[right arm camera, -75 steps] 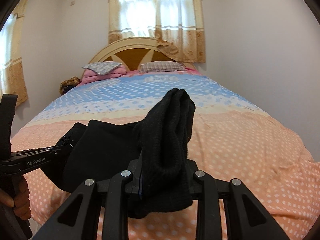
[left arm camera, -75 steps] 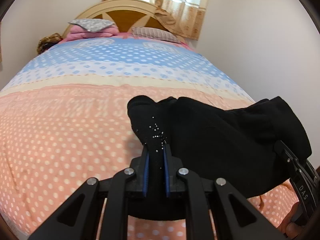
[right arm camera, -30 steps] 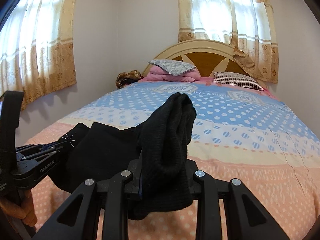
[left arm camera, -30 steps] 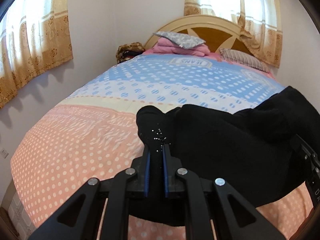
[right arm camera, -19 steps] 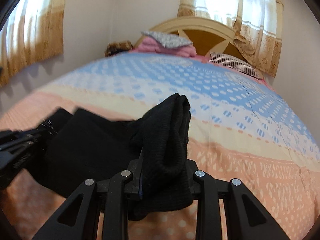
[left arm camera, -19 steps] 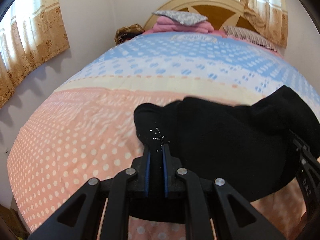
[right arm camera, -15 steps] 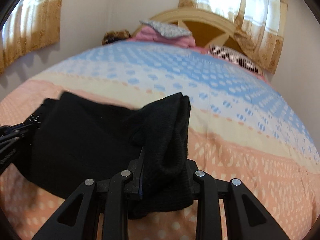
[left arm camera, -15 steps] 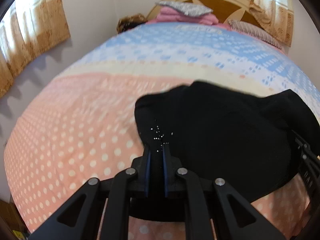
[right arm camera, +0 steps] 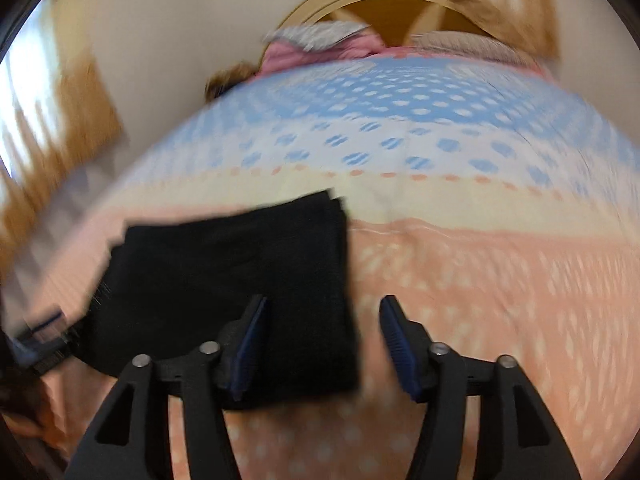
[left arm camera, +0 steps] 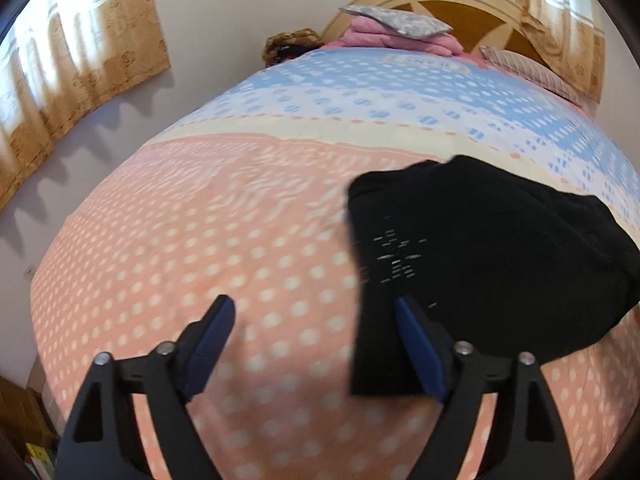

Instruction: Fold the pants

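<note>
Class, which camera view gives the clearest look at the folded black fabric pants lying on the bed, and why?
The left wrist view: the folded black fabric pants appear fairly sharp there, with the small white speckles visible. The right wrist view shows the pants as a motion-blurred dark slab, partly behind one finger of the open right gripper.

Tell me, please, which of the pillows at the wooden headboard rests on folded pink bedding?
The grey patterned pillow, left of the striped pillow: it rests on the folded pink bedding, while the striped one lies directly on the dotted bedspread.

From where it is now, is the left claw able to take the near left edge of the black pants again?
Probably yes. The left claw is open just beside the black pants on the bed; nothing lies between them.
</note>
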### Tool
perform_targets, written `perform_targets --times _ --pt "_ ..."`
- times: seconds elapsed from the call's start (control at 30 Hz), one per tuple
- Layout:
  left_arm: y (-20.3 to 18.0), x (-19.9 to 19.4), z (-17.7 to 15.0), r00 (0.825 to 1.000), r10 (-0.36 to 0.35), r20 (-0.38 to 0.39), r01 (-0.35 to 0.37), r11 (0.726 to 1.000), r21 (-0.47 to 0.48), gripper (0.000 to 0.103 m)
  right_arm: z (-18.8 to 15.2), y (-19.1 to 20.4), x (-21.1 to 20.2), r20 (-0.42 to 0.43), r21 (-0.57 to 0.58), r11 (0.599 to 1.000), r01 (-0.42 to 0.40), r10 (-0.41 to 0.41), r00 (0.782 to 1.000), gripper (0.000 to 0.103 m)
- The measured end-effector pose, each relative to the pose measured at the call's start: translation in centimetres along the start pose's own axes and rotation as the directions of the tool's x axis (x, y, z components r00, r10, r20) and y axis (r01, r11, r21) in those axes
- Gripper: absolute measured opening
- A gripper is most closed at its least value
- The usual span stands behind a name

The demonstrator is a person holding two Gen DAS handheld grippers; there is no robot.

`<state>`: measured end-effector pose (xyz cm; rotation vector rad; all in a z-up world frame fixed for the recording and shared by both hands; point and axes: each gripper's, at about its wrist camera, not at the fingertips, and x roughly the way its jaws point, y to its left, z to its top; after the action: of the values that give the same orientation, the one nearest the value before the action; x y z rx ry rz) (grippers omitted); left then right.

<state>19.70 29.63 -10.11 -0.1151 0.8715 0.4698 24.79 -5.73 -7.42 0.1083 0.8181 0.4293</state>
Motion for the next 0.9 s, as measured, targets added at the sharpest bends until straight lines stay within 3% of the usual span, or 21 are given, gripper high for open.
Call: perform_targets --times 0.1,0.17,0.2,0.3,0.33,0.43,0.57,0.77,0.9 --pt "0.6 -1.0 0.3 0.999 0.039 0.034 -0.038 0.999 -0.016 0.087 -1.1 -1.3 -3.1 0.095 0.069 0.997 0.027 -0.034 0.995 0.06" --pt "0.5 -1.8 0.8 0.998 0.031 0.059 -0.03 0.999 -0.012 0.087 -1.4 0.0 -4.7 0.148 0.013 0.996 0.09 -0.091 0.985 0.051" --pt "0.3 -2.3 1.1 0.997 0.023 0.078 -0.022 1.0 -0.019 0.087 -1.5 0.8 -5.2 0.168 -0.012 0.995 0.103 -0.1 0.981 0.039" --pt "-1.5 -3.1 1.8 0.993 -0.017 0.116 0.019 1.0 -0.01 0.087 -0.9 3.5 -5.4 0.165 -0.107 0.991 0.082 -0.064 0.984 0.034" --pt "-2.2 -3.2 1.6 0.993 -0.026 0.114 0.026 1.0 0.01 0.087 -0.9 4.4 -4.9 0.152 -0.136 0.988 0.069 -0.048 0.987 0.029" --pt "-5.1 -2.5 1.1 0.995 -0.053 0.084 0.046 0.995 0.085 0.086 -1.6 5.5 -3.0 0.1 -0.168 0.984 0.061 -0.044 0.994 0.028" --pt "-6.3 -0.1 -0.3 0.997 -0.074 -0.02 0.075 0.995 0.072 0.086 -3.3 4.0 0.7 -0.034 -0.096 0.992 0.085 -0.089 0.995 0.028" --pt "-6.0 -0.1 -1.1 0.998 -0.066 0.011 0.065 0.996 0.063 0.093 -3.9 4.1 0.8 -0.017 -0.115 0.988 0.101 -0.103 0.994 0.029" --pt "-5.5 -0.8 -1.7 0.997 -0.071 -0.003 0.071 0.995 0.068 0.095 -4.0 5.0 0.9 -0.017 -0.159 0.979 0.13 -0.134 0.991 0.038"
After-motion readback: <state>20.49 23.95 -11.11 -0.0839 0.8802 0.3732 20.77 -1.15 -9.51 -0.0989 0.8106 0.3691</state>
